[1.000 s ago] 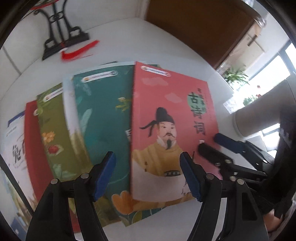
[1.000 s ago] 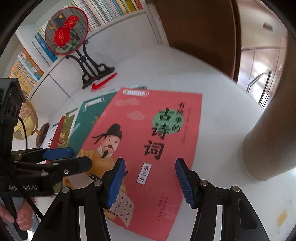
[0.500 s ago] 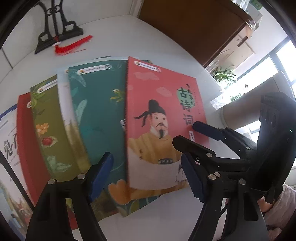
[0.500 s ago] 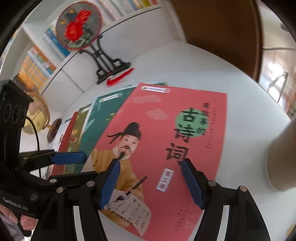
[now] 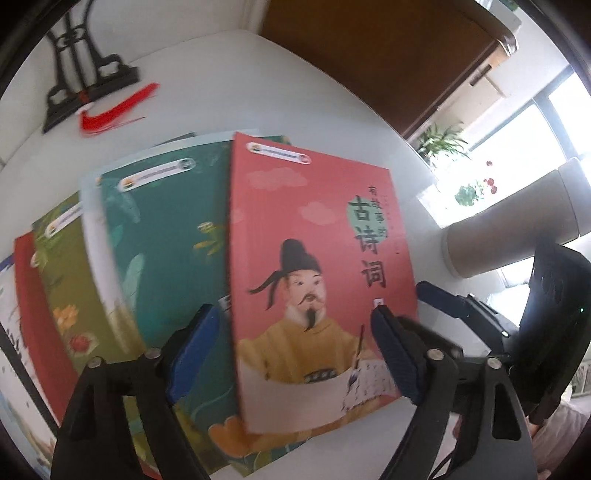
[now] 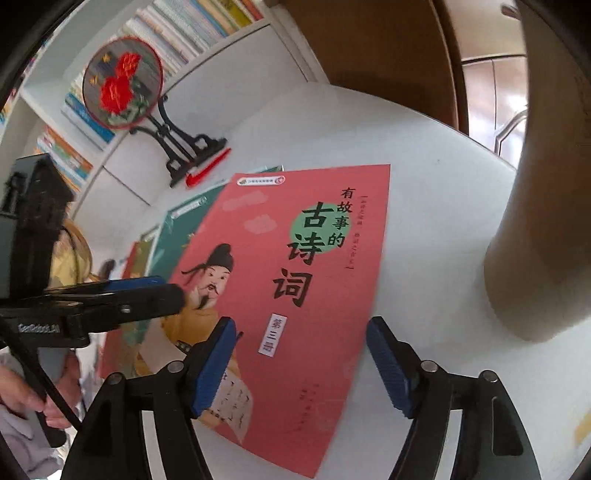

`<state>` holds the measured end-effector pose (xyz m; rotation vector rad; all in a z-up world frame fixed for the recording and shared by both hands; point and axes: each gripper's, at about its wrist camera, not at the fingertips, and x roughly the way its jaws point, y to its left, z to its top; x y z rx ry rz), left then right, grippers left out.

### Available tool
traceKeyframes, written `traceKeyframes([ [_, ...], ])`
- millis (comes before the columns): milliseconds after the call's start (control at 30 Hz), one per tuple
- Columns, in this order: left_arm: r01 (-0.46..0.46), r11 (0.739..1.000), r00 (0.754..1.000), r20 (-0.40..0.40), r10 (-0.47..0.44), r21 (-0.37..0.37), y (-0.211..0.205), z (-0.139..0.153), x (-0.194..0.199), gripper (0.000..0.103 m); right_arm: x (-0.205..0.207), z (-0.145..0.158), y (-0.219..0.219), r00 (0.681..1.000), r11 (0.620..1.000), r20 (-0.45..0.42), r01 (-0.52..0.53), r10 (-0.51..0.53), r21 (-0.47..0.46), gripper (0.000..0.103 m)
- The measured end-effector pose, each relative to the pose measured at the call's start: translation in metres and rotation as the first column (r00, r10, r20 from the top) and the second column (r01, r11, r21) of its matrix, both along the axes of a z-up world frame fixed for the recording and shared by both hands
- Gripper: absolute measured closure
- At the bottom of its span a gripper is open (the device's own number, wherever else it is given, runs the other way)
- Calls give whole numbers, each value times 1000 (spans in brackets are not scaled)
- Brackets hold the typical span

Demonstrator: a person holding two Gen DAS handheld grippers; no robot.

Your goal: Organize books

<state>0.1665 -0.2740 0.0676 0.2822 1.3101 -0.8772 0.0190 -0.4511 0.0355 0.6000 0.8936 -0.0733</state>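
Observation:
Several thin books lie fanned out flat on the white table (image 5: 221, 74). On top is a pink book (image 5: 314, 258) (image 6: 314, 258) with a robed figure on its cover. It overlaps a teal book (image 5: 166, 240), then an olive one (image 5: 62, 266) and a red one (image 5: 29, 295). My left gripper (image 5: 291, 354) (image 6: 166, 290) hovers over the pink book's lower left part, its jaws opening and its pads pressing on nothing. My right gripper (image 6: 301, 365) (image 5: 402, 302) hangs over the book's lower right part, jaws also opening, with nothing gripped.
A beige cardboard tube (image 6: 535, 240) (image 5: 517, 240) stands to the right of the books. At the back are a round embroidered fan on a black stand (image 6: 122, 81), its red tassel (image 5: 110, 114), a bookshelf (image 6: 192, 22) and a brown cabinet (image 5: 369, 55). A globe (image 6: 74, 254) sits at the left.
Both grippers' jaws stand wider than a second ago. The right gripper has drawn back from over the pink cover towards its right edge. The books have not shifted.

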Motion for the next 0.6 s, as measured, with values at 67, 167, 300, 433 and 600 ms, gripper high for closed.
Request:
traceKeyframes([
  [67,17,1000,1000,-15,-18,-10,-3,-1,-1,12,-1,-3,-1,1000,1000,25,0,-1,31,19],
  [167,16,1000,999,-41,-16,-18,1,0,-1,12,0,-3,1,999,998,38,-16,14,59,14],
  [300,-12,1000,998,-67,10,-28,24,3,-4,12,6,-3,10,997,996,33,-74,73,46,9],
  [433,-51,999,997,-56,51,11,58,6,-14,12,17,-2,27,989,986,49,-143,139,84,9],
  [600,-189,982,979,-79,190,18,116,4,-24,12,36,9,64,959,958,86,-278,272,74,9],
])
